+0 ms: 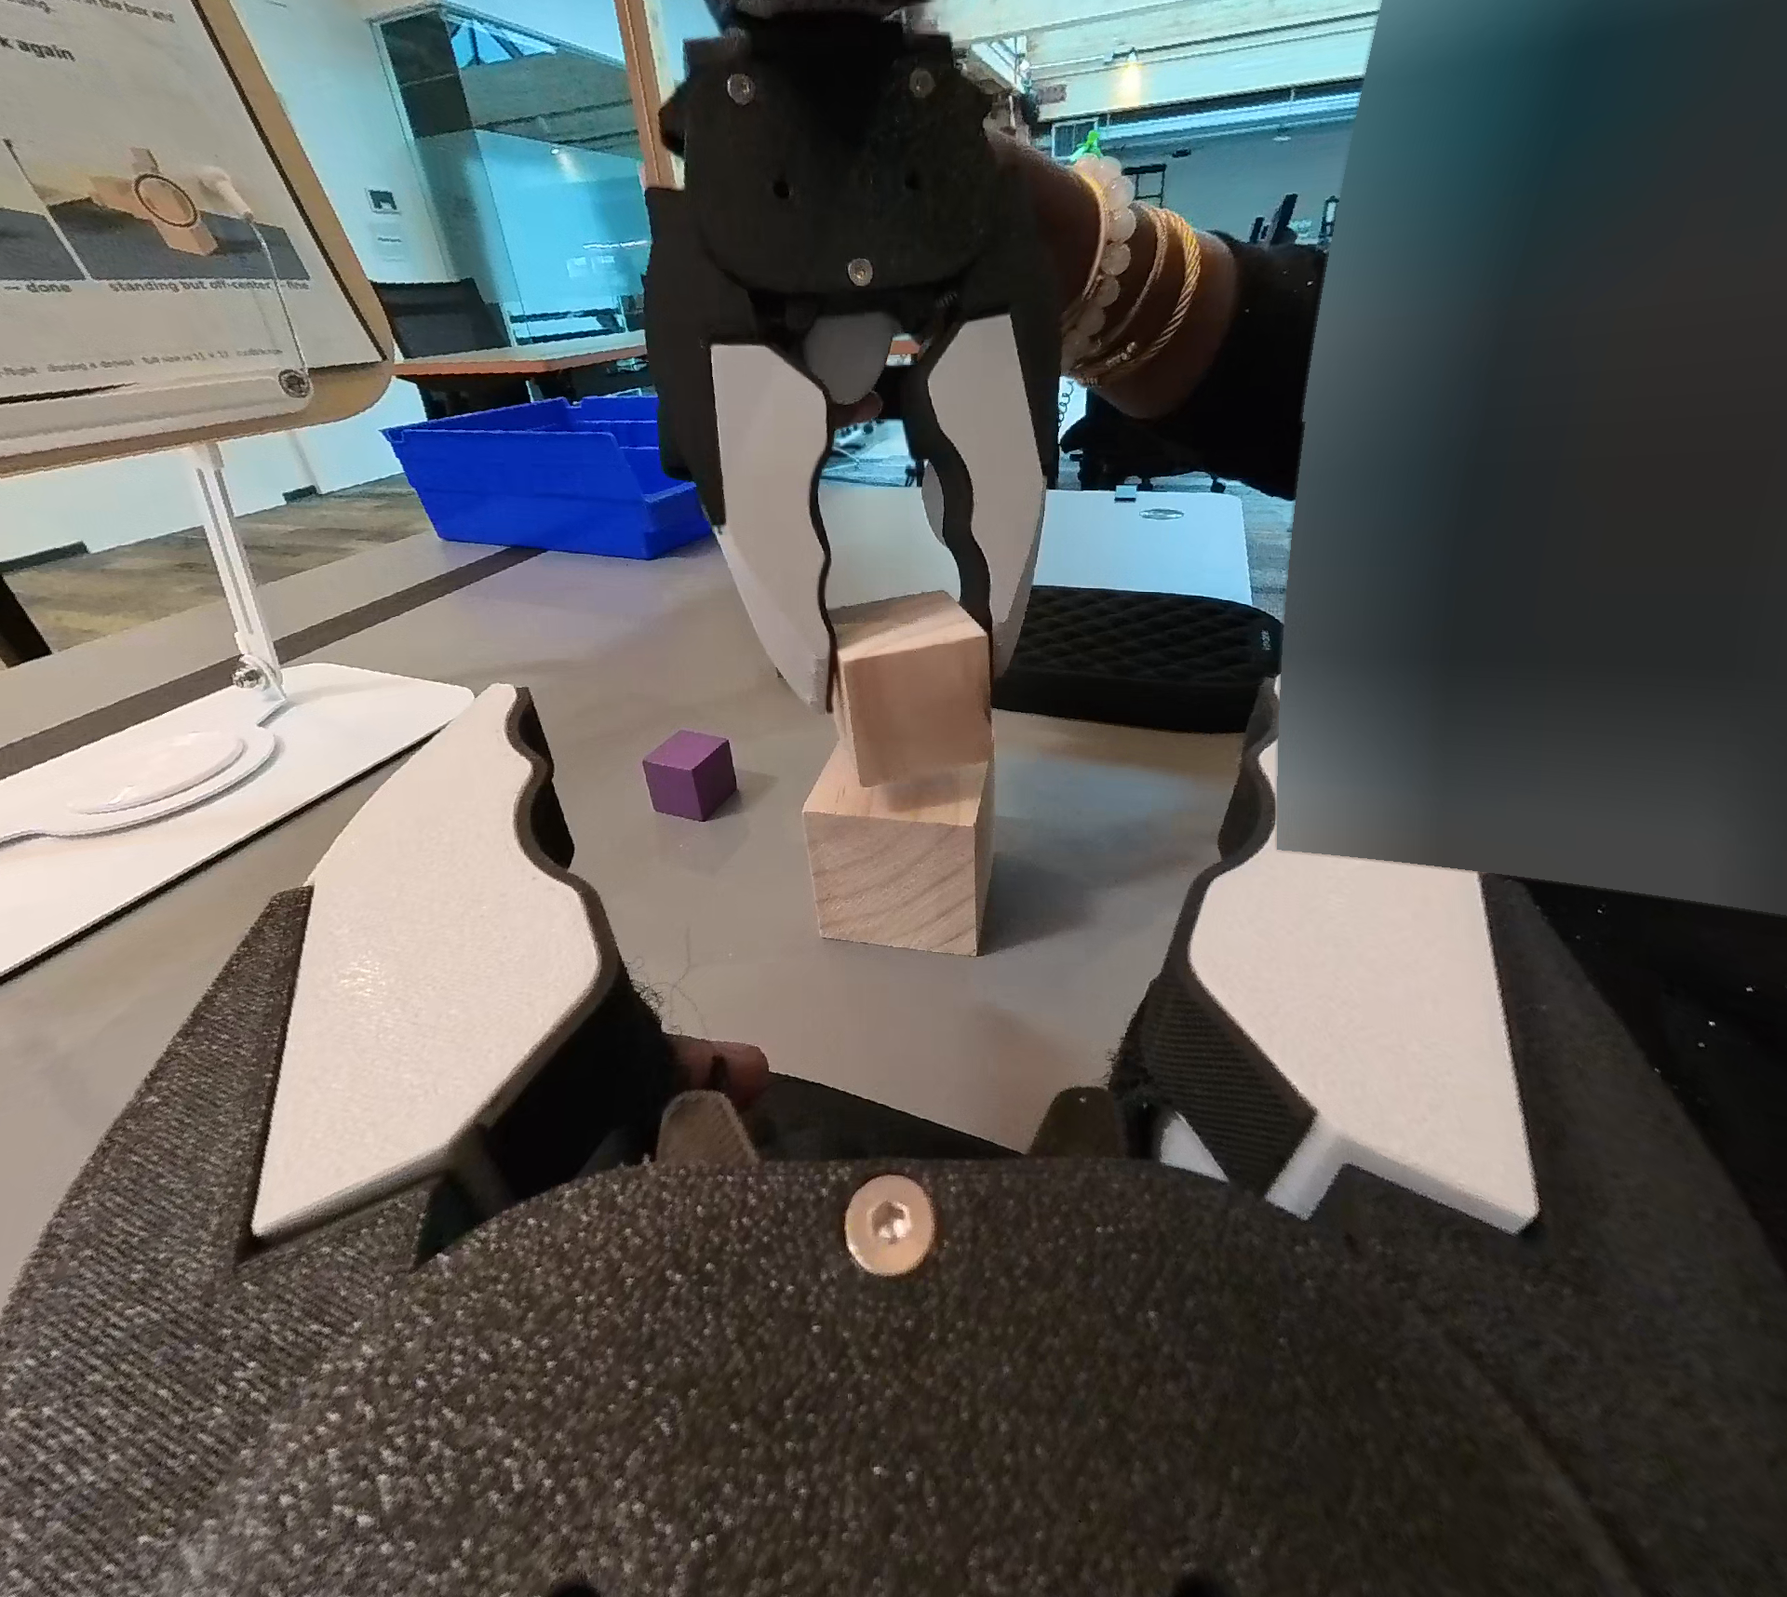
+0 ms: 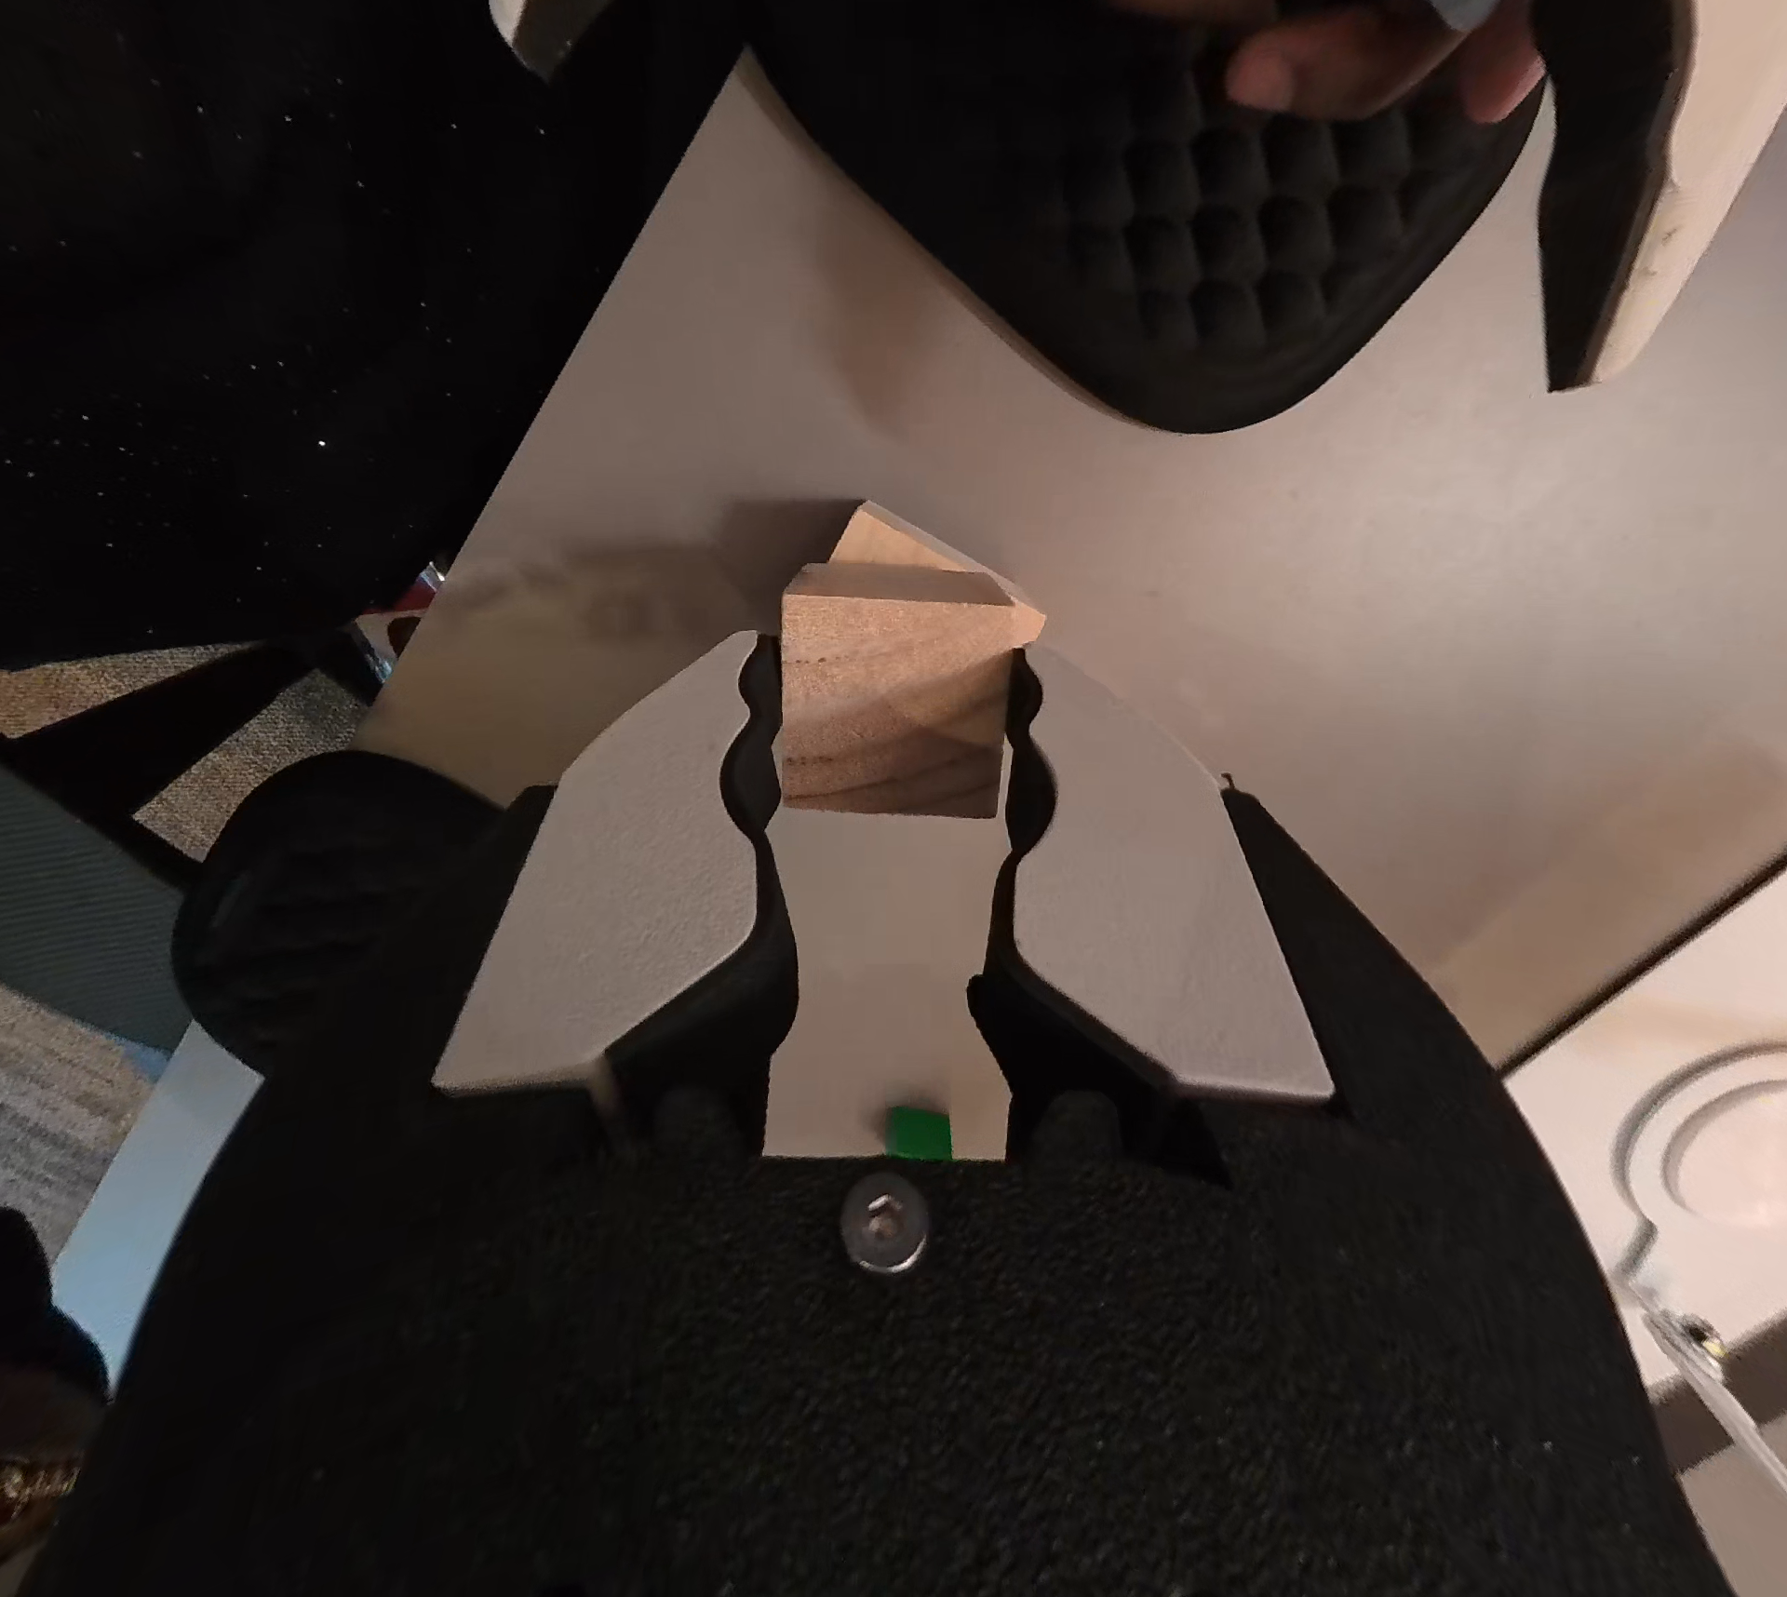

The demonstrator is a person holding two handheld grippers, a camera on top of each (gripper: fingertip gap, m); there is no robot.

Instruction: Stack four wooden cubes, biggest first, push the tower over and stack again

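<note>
Pointing down, right tool (image 1: 909,661) clamping tilted wooden cube (image 1: 914,685).

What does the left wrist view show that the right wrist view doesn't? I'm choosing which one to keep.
Only the left wrist view shows the purple cube, the blue bin and the sign stand. Only the right wrist view shows a green block near the right gripper's base. Both show that gripper shut on the upper wooden block, tilted over the lower wooden block, plus the black pad and the open left gripper.
</note>
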